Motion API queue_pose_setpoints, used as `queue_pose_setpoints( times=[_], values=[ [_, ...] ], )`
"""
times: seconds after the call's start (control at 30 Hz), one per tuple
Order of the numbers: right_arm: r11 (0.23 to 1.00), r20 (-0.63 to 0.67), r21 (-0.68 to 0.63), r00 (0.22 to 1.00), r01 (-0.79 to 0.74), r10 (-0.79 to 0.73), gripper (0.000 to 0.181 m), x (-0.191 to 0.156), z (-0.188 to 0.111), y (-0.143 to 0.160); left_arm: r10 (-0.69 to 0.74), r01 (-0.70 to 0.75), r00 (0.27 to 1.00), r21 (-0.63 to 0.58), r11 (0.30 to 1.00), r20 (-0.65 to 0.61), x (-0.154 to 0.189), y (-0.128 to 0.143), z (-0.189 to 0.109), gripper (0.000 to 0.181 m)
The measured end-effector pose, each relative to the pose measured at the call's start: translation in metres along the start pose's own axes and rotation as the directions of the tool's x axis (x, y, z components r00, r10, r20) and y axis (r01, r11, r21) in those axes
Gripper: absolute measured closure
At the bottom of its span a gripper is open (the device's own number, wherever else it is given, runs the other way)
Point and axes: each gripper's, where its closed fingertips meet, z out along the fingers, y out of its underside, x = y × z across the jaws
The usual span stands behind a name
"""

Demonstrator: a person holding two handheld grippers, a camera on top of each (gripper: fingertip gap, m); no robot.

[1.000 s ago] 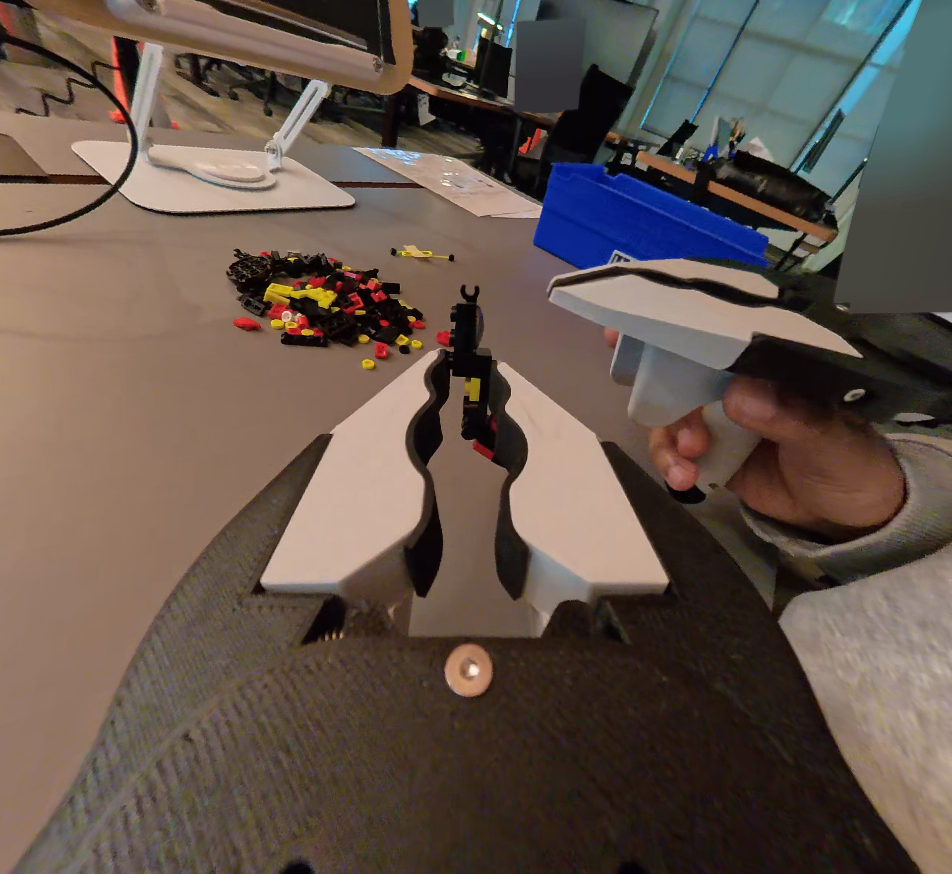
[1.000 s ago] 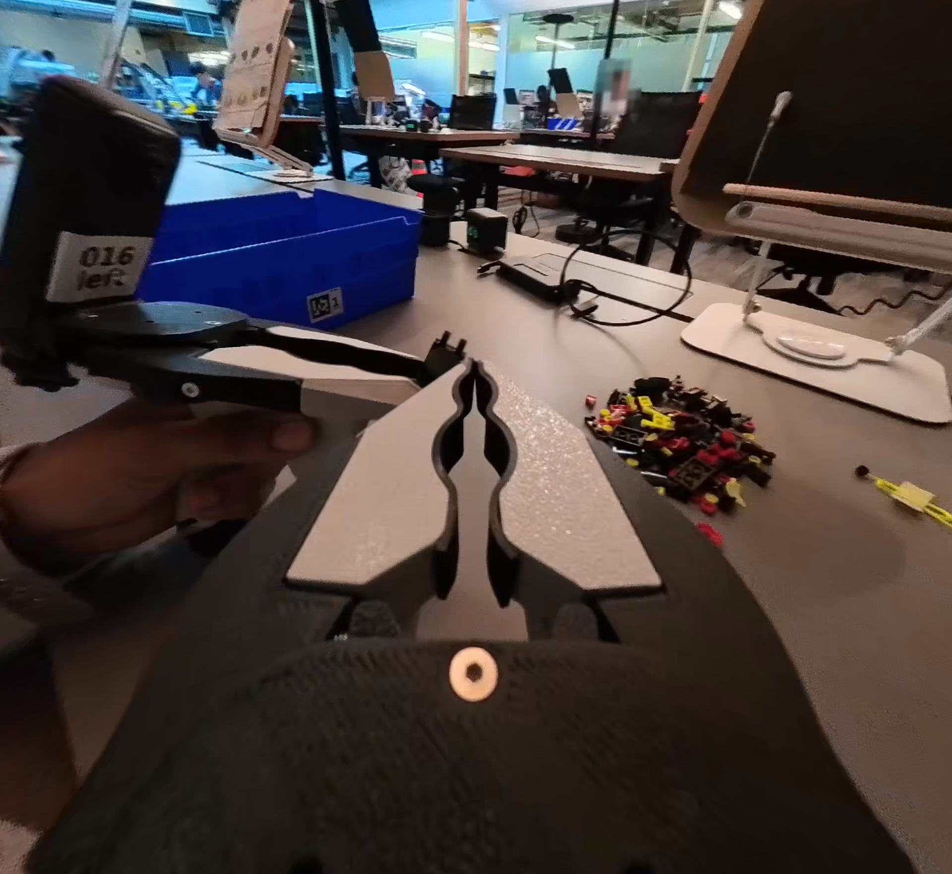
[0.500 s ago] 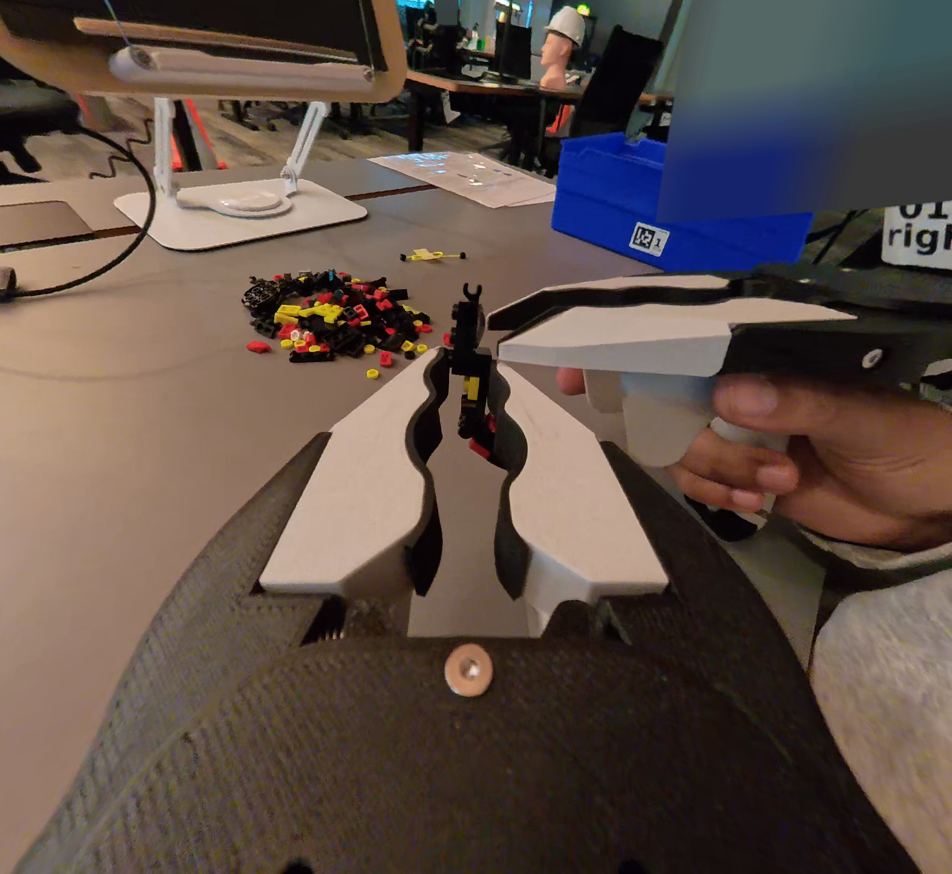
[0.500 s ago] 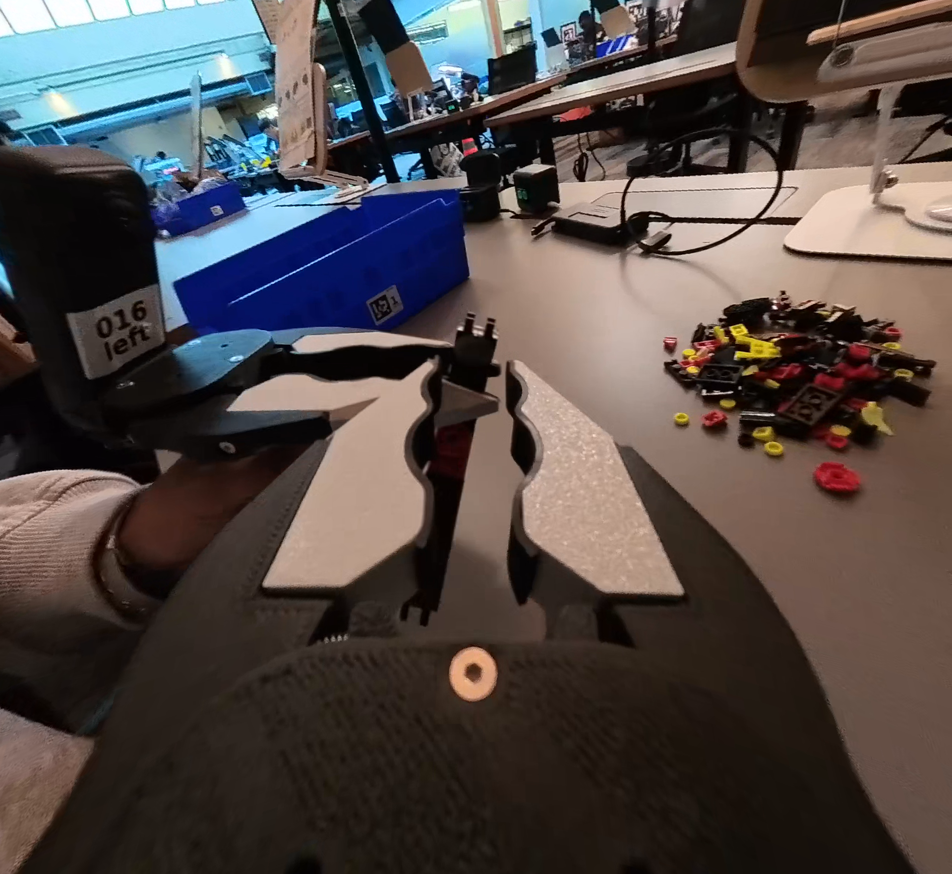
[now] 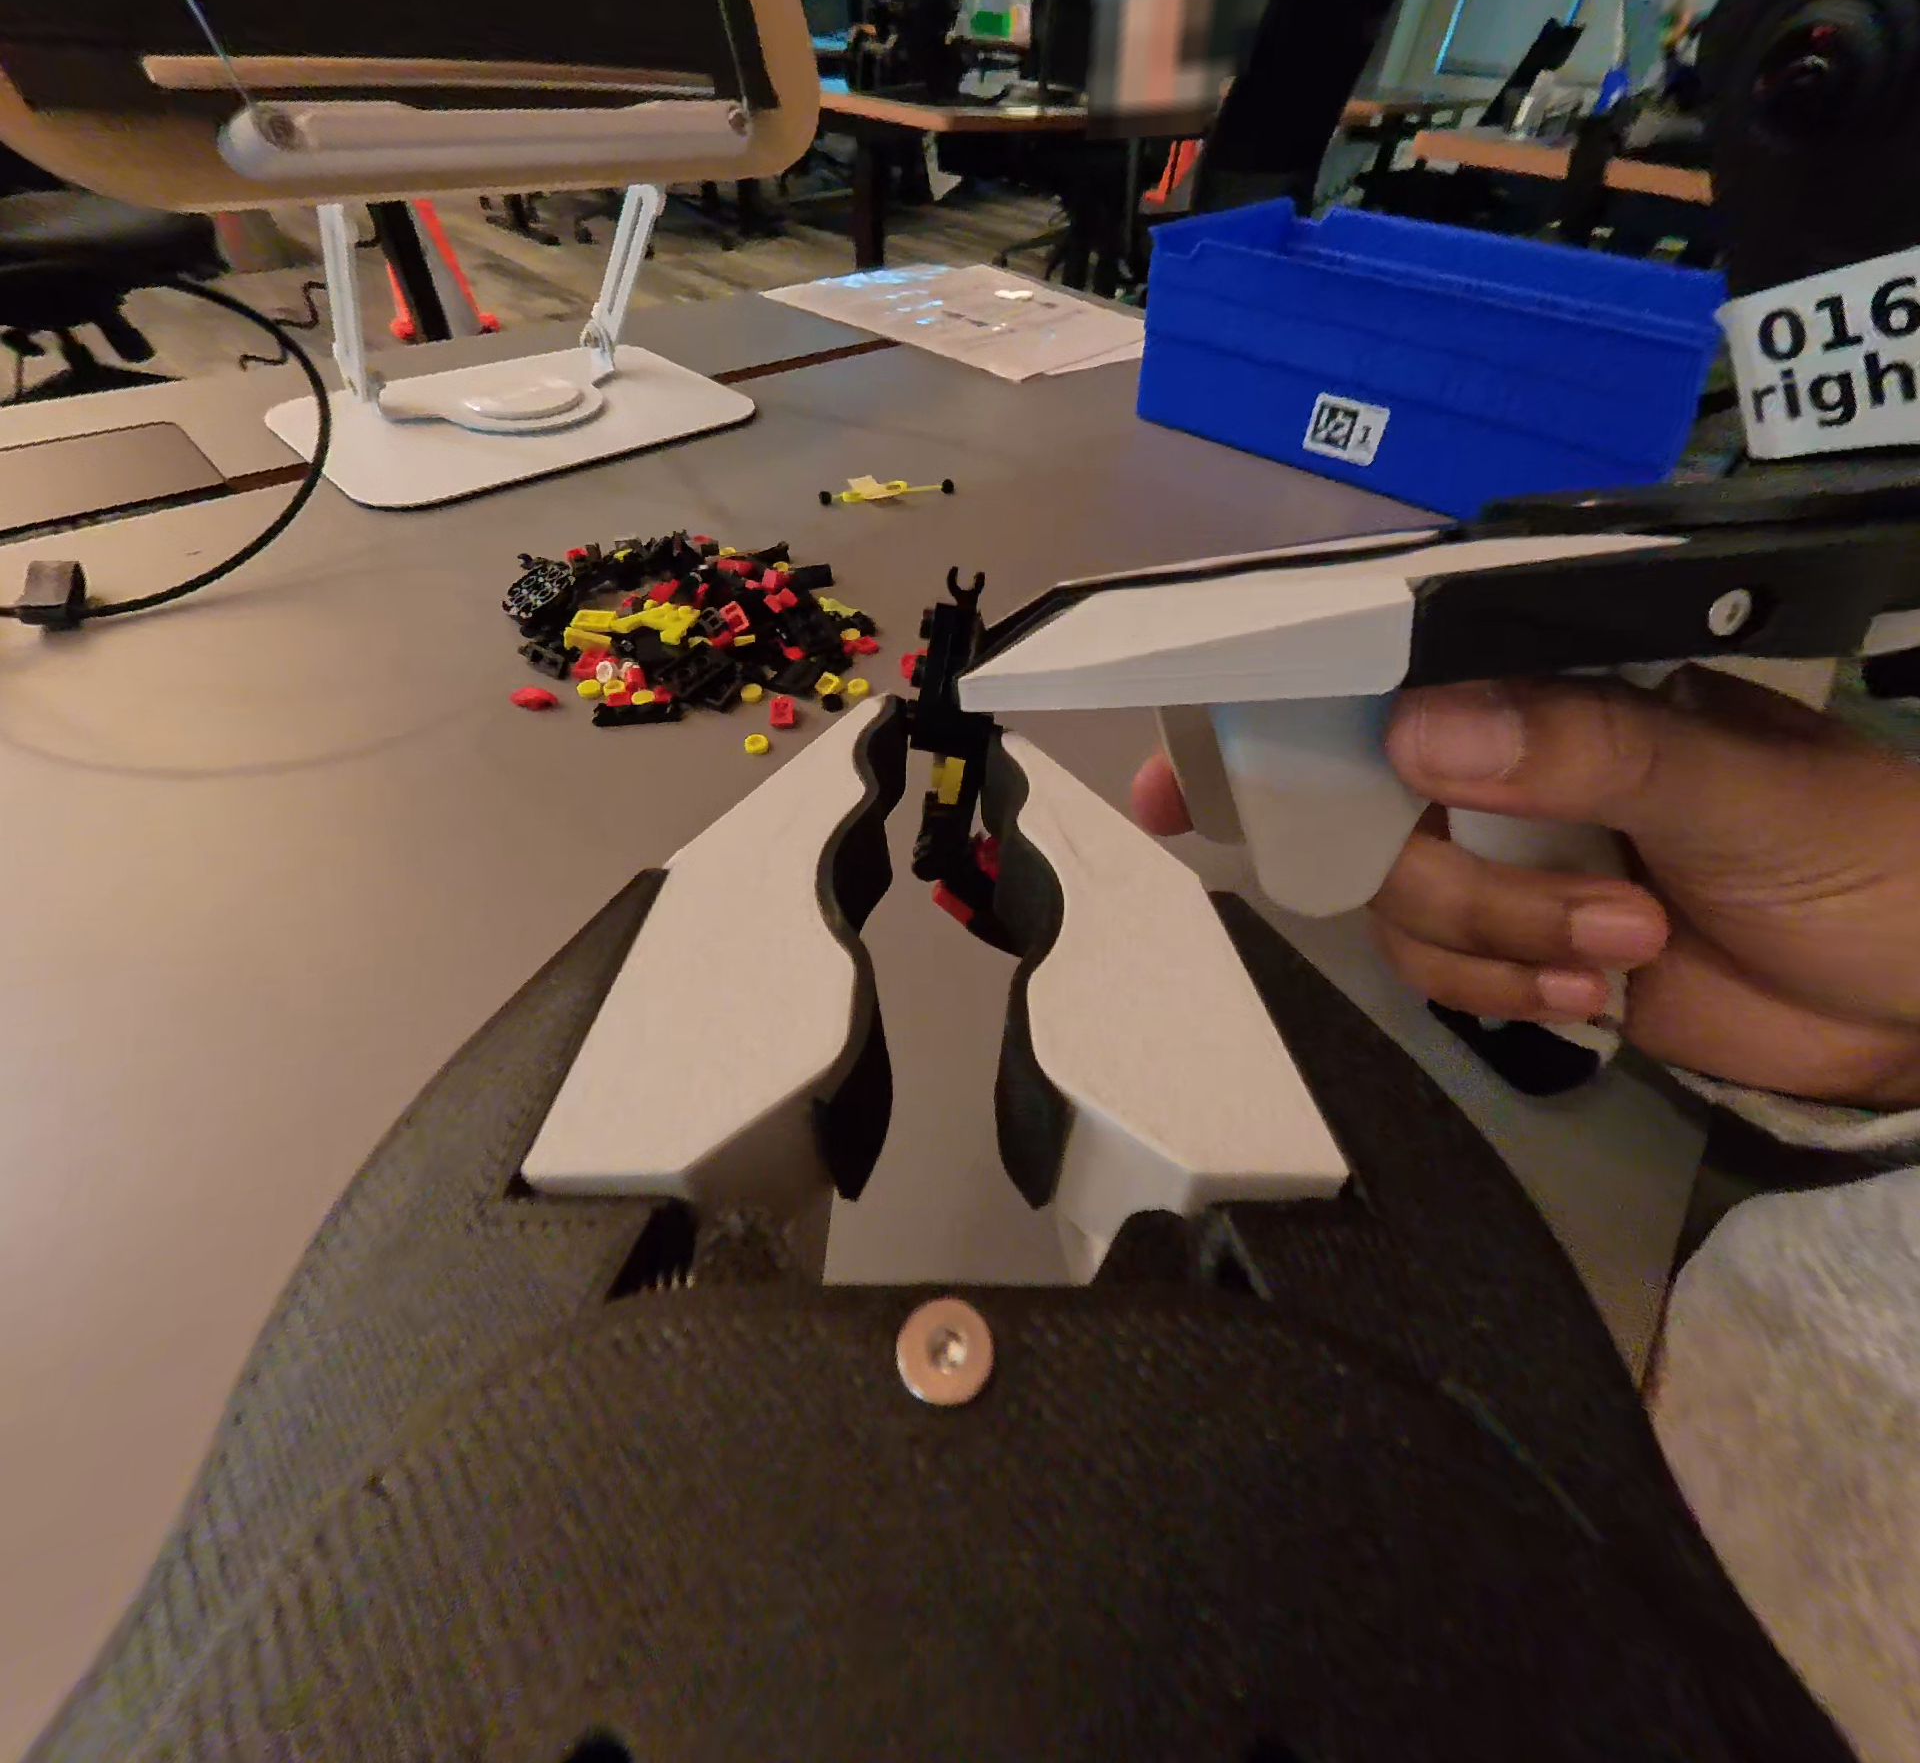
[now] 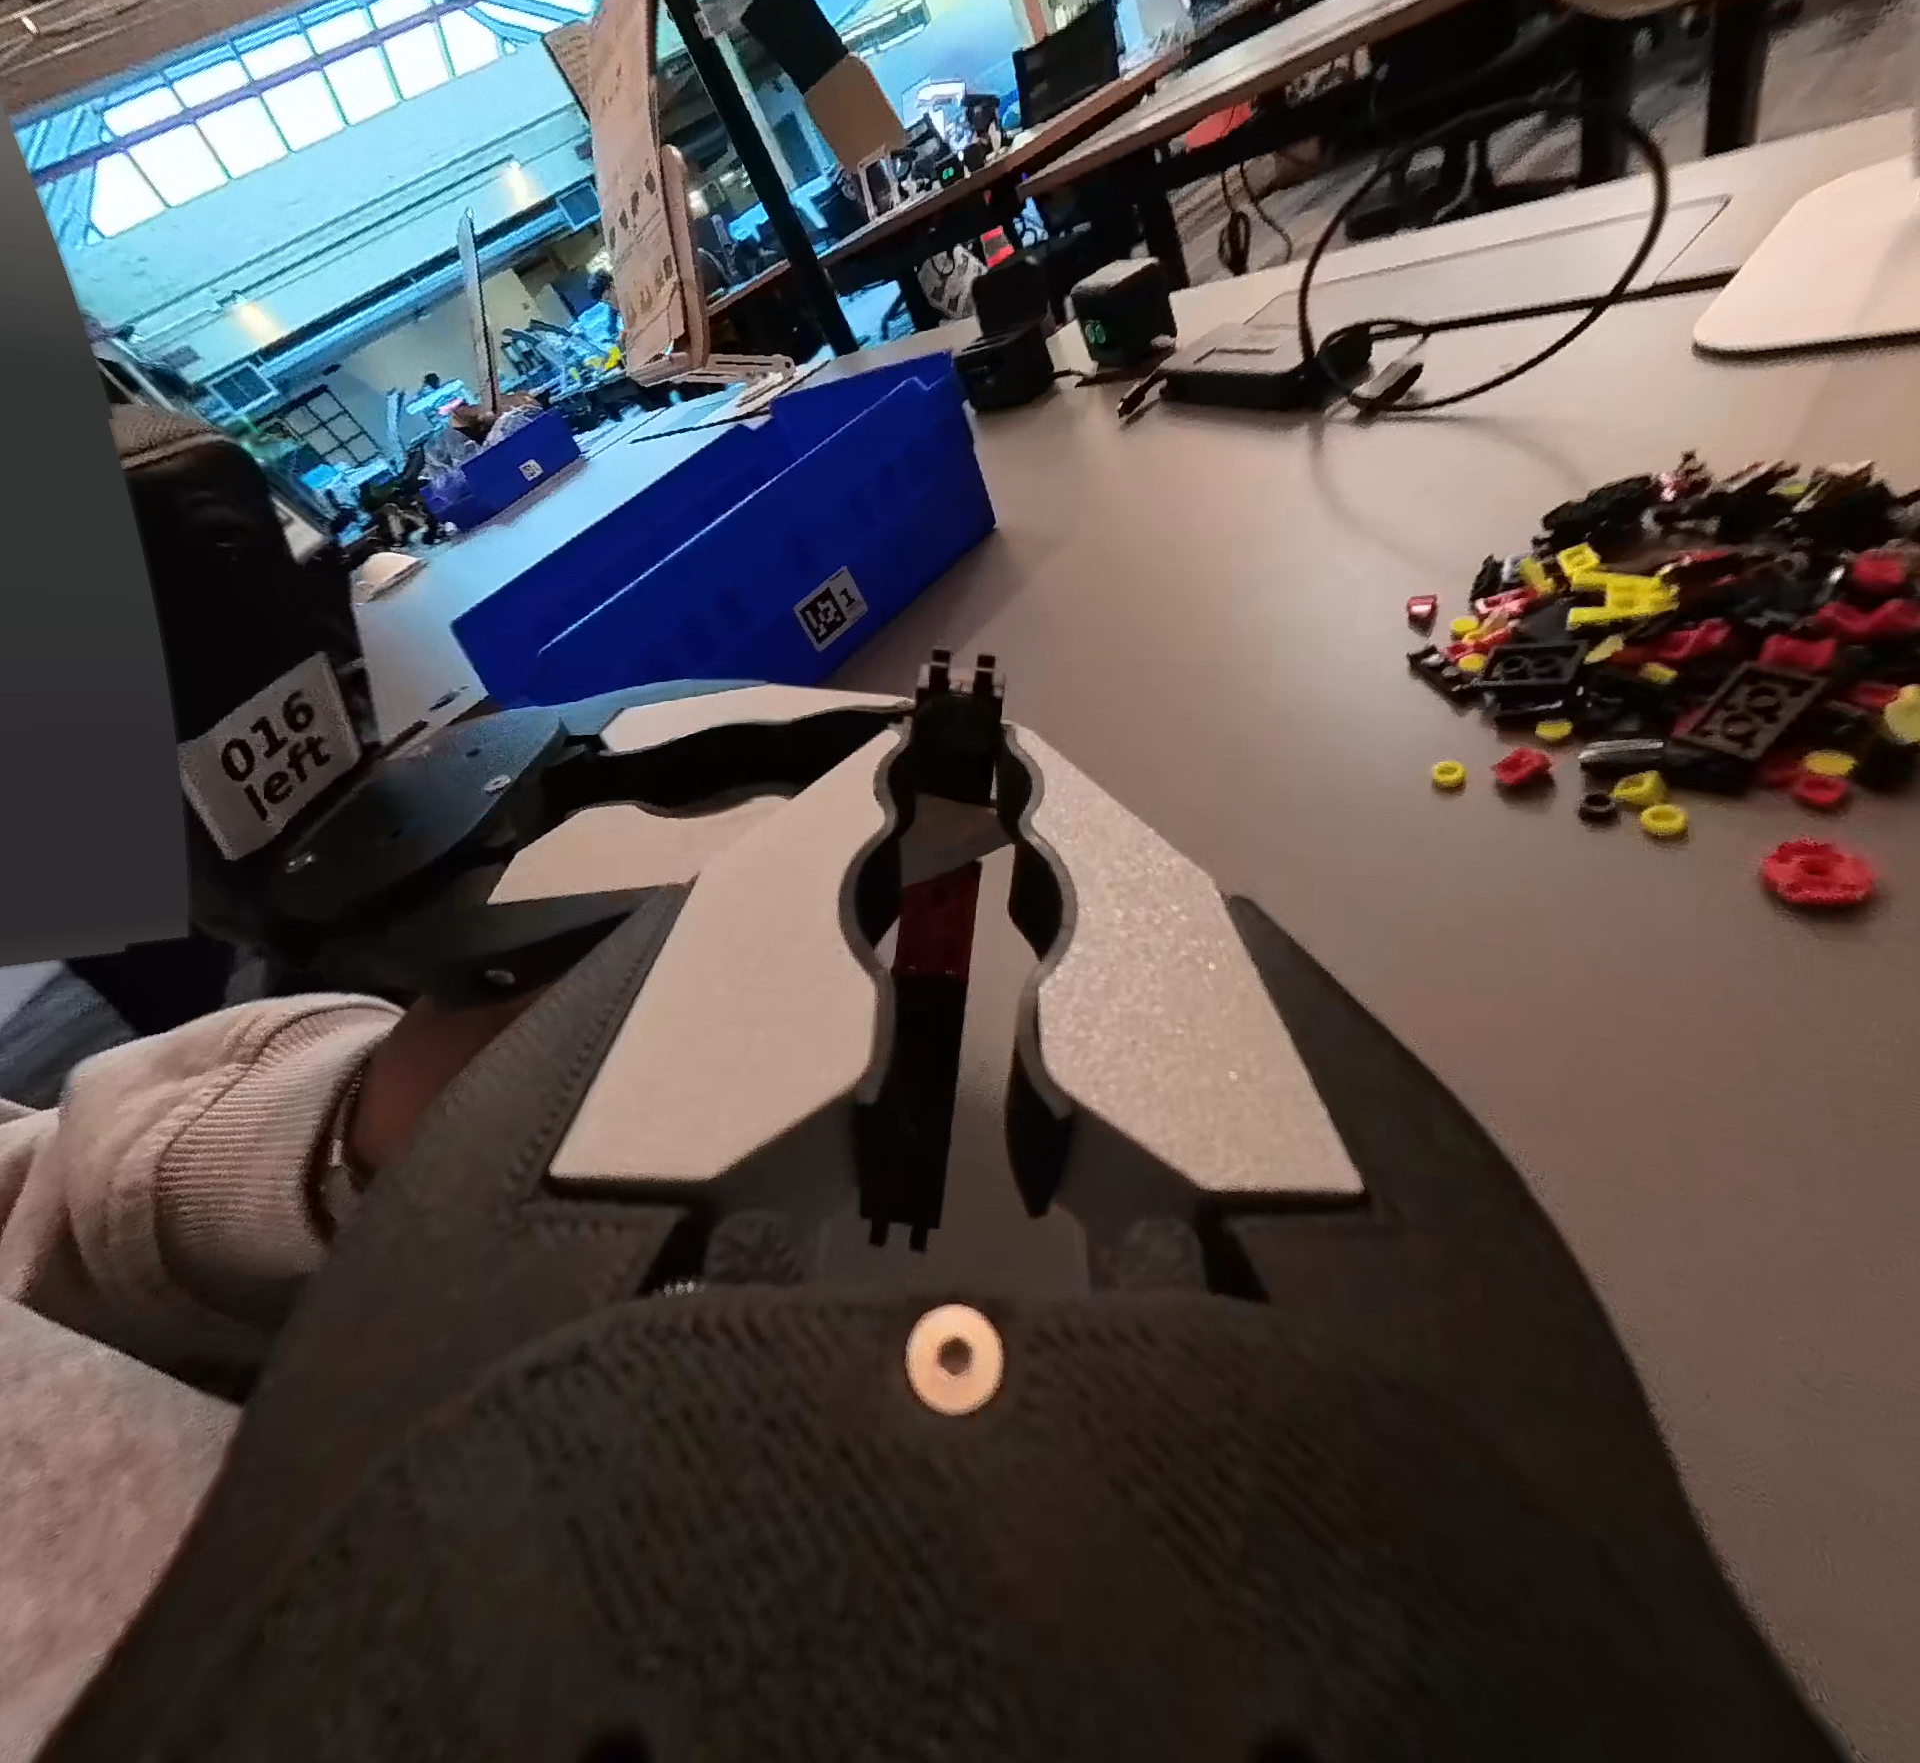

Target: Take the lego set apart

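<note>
Holding the small black, yellow and red lego assembly [image 5: 948, 783] upright above the grey bench [image 5: 260, 882], my left gripper [image 5: 940, 726] is clenched on its lower half, red bits showing between the fingers. My right gripper [image 6: 954, 757] has its tips around the black top section, which pokes out past them with two small prongs. In the left wrist view the right gripper [image 5: 971, 664] comes in from the side and meets the assembly just above my left fingertips; whether it is fully clamped or only touching, I judge closed on it, though the contact is partly hidden. Step in hand: splitting off one more piece from the remaining stack. Most of the set looks done, a loose pile of black, red and yellow lego pieces [image 5: 686, 638] lying farther out on the bench, with a thin yellow axle piece with black ends [image 5: 885, 491] lying apart beyond it and a blue plastic bin [image 5: 1423, 352] off to the right. Next move calls for firm grip both sides, then a bend or twist apart, not a straight pull. Then drop the freed part near the pile.
</note>
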Motion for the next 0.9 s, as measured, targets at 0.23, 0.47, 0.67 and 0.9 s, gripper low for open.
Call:
queue_pose_setpoints(
  times=[0.23,0.47,0.67,0.9],
  values=[
    [0.988,0.048,-0.06,0.989,-0.139,0.142,0.181,0.003,-0.002,0.014,-0.021,0.018,0.985,0.017,1.0,0.174,-0.051,-0.005,-0.011,0.169],
    [0.994,0.043,-0.047,0.994,-0.098,0.1,0.167,0.01,0.005,0.008,-0.054,0.054,0.997,0.003,0.999,0.048,-0.033,-0.002,-0.007,0.169],
    [0.976,0.099,-0.044,0.971,-0.214,0.217,0.161,0.007,0.004,0.009,-0.012,0.012,1.0,-0.047,0.999,-0.001,-0.015,0.008,-0.001,0.169],
    [0.971,0.112,-0.058,0.965,-0.231,0.236,0.166,0.007,0.004,0.011,0.129,-0.128,0.992,-0.073,0.989,0.008,-0.004,0.01,0.002,0.17]
  ],
)
